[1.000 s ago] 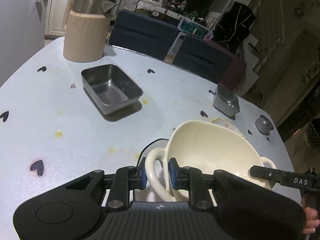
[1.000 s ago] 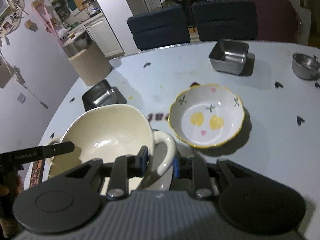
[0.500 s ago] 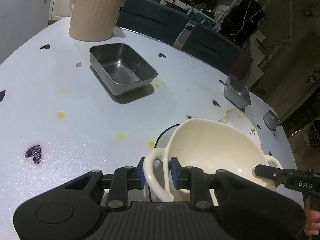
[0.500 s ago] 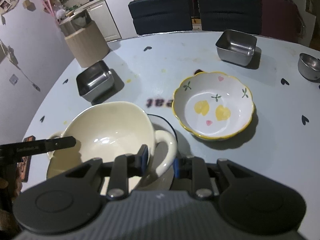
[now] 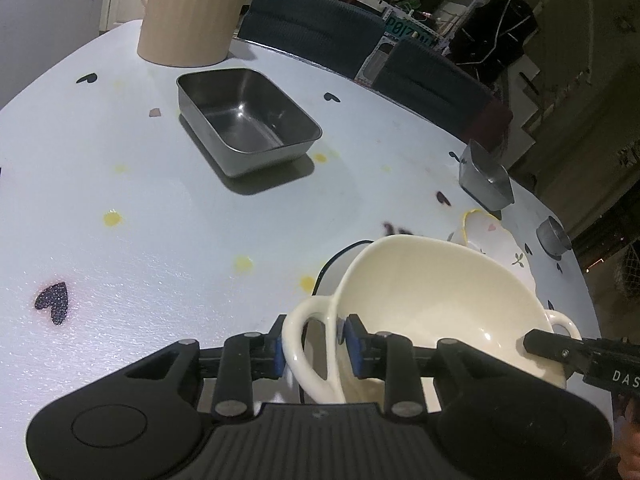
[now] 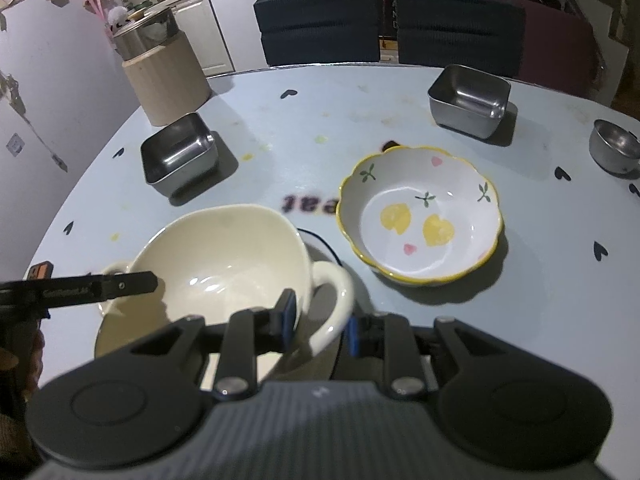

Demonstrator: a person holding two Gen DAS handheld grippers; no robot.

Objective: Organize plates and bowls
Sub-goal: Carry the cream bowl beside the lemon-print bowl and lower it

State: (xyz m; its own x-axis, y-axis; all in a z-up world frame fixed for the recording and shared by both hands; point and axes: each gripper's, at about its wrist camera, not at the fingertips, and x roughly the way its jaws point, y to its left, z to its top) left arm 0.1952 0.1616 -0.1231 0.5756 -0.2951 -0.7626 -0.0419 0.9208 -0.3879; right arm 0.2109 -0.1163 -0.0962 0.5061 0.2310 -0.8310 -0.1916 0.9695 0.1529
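Note:
A cream two-handled bowl sits over a dark-rimmed plate near the table's front edge. My left gripper is shut on the bowl's left handle. My right gripper is shut on its right handle; the bowl also shows in the right wrist view. A white flowered bowl with a yellow rim stands just to the right of it, and its edge shows in the left wrist view.
A rectangular steel tray lies at the left, behind it a beige ribbed pot with a steel lid. A square steel container and a small steel cup stand at the back right. Two dark chairs stand behind the table.
Both grippers have lowered the cream bowl toward the table and forward a little. The steel tray and the flowered bowl look nearer. The grips have not changed.

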